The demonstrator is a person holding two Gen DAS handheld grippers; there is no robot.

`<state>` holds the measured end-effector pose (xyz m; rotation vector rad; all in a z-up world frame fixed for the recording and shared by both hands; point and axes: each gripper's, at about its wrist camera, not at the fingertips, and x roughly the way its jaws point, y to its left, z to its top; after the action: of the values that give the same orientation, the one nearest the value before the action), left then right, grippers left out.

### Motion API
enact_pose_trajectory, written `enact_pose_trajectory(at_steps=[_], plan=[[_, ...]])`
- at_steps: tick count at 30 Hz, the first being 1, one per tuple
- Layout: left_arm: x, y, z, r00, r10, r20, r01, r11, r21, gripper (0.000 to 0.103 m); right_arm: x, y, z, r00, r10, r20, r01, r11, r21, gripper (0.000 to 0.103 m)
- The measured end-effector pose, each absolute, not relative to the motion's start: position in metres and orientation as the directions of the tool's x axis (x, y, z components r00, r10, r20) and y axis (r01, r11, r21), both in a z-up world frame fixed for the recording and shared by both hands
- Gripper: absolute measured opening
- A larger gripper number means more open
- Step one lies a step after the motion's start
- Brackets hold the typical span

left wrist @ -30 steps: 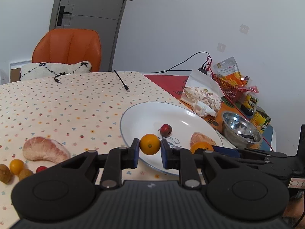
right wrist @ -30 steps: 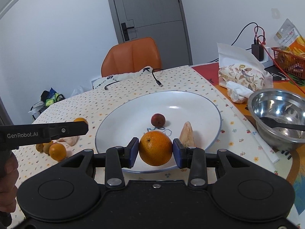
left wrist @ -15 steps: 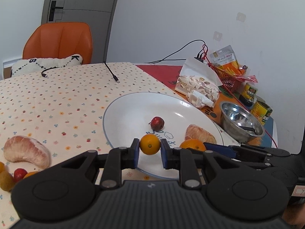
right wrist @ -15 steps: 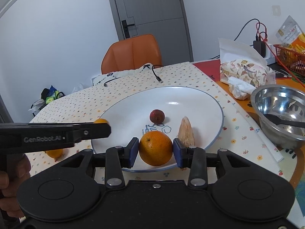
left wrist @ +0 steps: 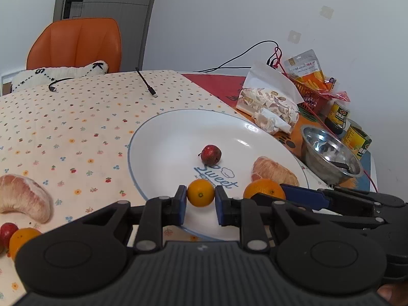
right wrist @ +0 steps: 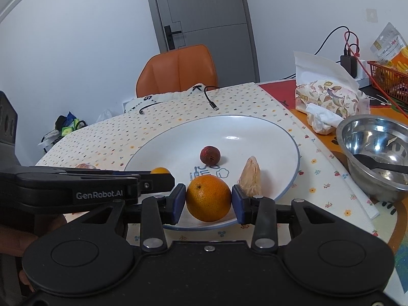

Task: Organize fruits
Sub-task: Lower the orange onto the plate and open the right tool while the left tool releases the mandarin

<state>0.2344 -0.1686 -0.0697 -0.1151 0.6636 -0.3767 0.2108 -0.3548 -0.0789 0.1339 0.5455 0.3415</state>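
My left gripper point(left wrist: 200, 196) is shut on a small orange fruit point(left wrist: 200, 193), held over the near rim of the white plate point(left wrist: 165, 137). In the right wrist view my right gripper point(right wrist: 208, 201) is shut on a larger orange point(right wrist: 208, 198) at the plate's front edge, its blue pads pressing both sides. On the plate lie a small red fruit point(left wrist: 210, 153) and a peeled pomelo segment point(left wrist: 272, 172). Another pomelo segment point(left wrist: 24, 197) lies on the dotted tablecloth to the left. A small red fruit point(left wrist: 7, 230) and a small orange one point(left wrist: 21, 237) sit below it.
A steel bowl point(left wrist: 329, 150) with a dark spoon stands right of the plate. Behind it are a tissue pack point(left wrist: 267, 102), cans point(left wrist: 357, 137) and a red basket. A black cable point(left wrist: 146, 84) lies at the table's far side, in front of an orange chair point(left wrist: 76, 43).
My left gripper has carried the small orange fruit rightwards and lower, to the plate's near rim, close beside the right gripper. The right gripper and its orange have stayed put.
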Motion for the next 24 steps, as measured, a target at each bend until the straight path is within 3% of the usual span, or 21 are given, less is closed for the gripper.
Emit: enact_pose_trajectory(at_steps=[11, 14, 18, 24], plan=[[0.227, -0.154, -0.056, 0.739, -0.364, -0.567, 0.273, 0.931, -0.242, 0.028, 0.206, -0.356, -0.073, 0.808, 0.353, -0.471, -0.282, 0.934, 0.218, 0.042], [0.222, -0.147, -0.05, 0.747, -0.364, -0.556, 0.27, 0.931, -0.246, 0.034, 0.203, -0.355, -0.069, 0.812, 0.356, -0.463, -0.283, 0.933, 0.222, 0.042], [0.213, -0.137, -0.042, 0.766, -0.336, -0.548, 0.246, 0.941, -0.233, 0.052, 0.2, -0.353, -0.065, 0.815, 0.363, -0.451, -0.288, 0.93, 0.229, 0.043], [0.202, -0.116, -0.033, 0.791, -0.302, -0.533, 0.211, 0.951, -0.225, 0.06, 0.194, -0.347, -0.061, 0.814, 0.383, -0.437, -0.306, 0.922, 0.237, 0.047]])
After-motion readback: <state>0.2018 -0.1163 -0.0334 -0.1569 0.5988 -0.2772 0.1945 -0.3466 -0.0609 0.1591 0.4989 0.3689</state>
